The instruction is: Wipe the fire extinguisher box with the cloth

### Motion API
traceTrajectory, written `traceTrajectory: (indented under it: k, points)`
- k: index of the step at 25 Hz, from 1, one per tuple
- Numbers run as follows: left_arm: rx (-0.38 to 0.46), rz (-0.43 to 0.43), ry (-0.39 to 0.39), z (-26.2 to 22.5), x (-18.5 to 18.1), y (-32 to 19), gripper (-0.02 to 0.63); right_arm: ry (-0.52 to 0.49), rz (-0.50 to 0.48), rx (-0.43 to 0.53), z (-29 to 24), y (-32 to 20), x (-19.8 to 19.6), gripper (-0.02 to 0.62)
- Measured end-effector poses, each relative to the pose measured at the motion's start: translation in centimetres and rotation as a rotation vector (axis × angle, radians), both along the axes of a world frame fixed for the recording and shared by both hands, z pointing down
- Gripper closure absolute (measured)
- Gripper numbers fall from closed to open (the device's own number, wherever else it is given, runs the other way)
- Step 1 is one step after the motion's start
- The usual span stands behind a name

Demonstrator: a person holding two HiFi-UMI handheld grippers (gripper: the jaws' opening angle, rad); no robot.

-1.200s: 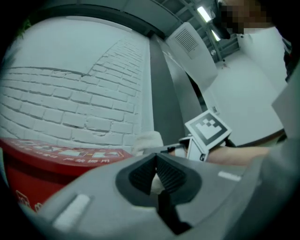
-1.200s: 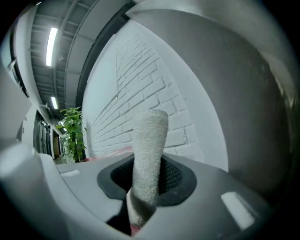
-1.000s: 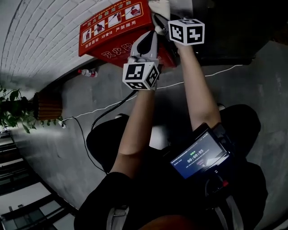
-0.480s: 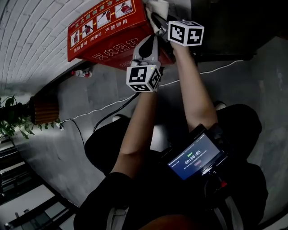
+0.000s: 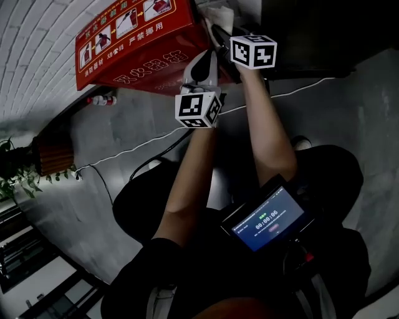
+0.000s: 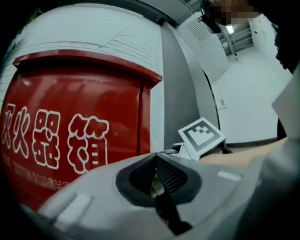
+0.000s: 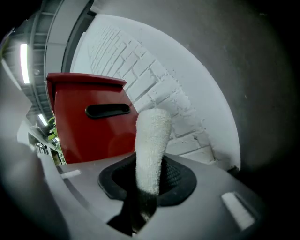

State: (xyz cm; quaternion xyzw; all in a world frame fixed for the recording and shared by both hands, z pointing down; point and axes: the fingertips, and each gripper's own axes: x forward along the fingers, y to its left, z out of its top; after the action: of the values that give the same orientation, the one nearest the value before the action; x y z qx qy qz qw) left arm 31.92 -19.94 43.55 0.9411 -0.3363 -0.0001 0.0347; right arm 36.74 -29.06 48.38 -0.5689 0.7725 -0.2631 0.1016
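The red fire extinguisher box (image 5: pixel 137 43) with white lettering stands against the white brick wall. Its front fills the left of the left gripper view (image 6: pixel 70 136). My right gripper (image 5: pixel 215 28) is shut on a white terry cloth (image 5: pixel 219 12) at the box's right end. In the right gripper view the cloth (image 7: pixel 152 140) sticks up from the right gripper (image 7: pixel 147 183), just in front of the box's side (image 7: pixel 89 136) with its black handle slot. My left gripper (image 5: pixel 201 65) hovers before the box's front lower edge, its jaws (image 6: pixel 157 180) together with nothing between them.
A white brick wall (image 5: pixel 43 37) runs behind the box. On the grey floor lie a small bottle (image 5: pixel 103 98) and a white cable (image 5: pixel 137 146). A potted plant (image 5: pixel 19 171) stands at the left. A dark cabinet (image 5: pixel 324 31) is right of the box. A screen device (image 5: pixel 268 215) hangs at my chest.
In the head view the box has slid left and up as the view shifted. Both grippers stay near the box's right end, and the cloth remains held.
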Motion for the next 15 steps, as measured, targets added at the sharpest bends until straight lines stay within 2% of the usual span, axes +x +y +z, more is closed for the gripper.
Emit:
traceTrajectory:
  k: [5,11,15]
  points:
    - [-0.030,-0.002,-0.010,2.6,-0.3,-0.3,0.607,0.005,0.013,-0.037,2.8,-0.6,0.3,0.514]
    - [-0.022,0.016,-0.033,5.4,0.1,0.2,0.607,0.002,0.035,-0.100,7.1,-0.8,0.6,0.514]
    - [-0.071,0.042,-0.036,7.7,0.9,1.1,0.607,0.009,0.043,-0.141,10.1,-0.6,0.6,0.514]
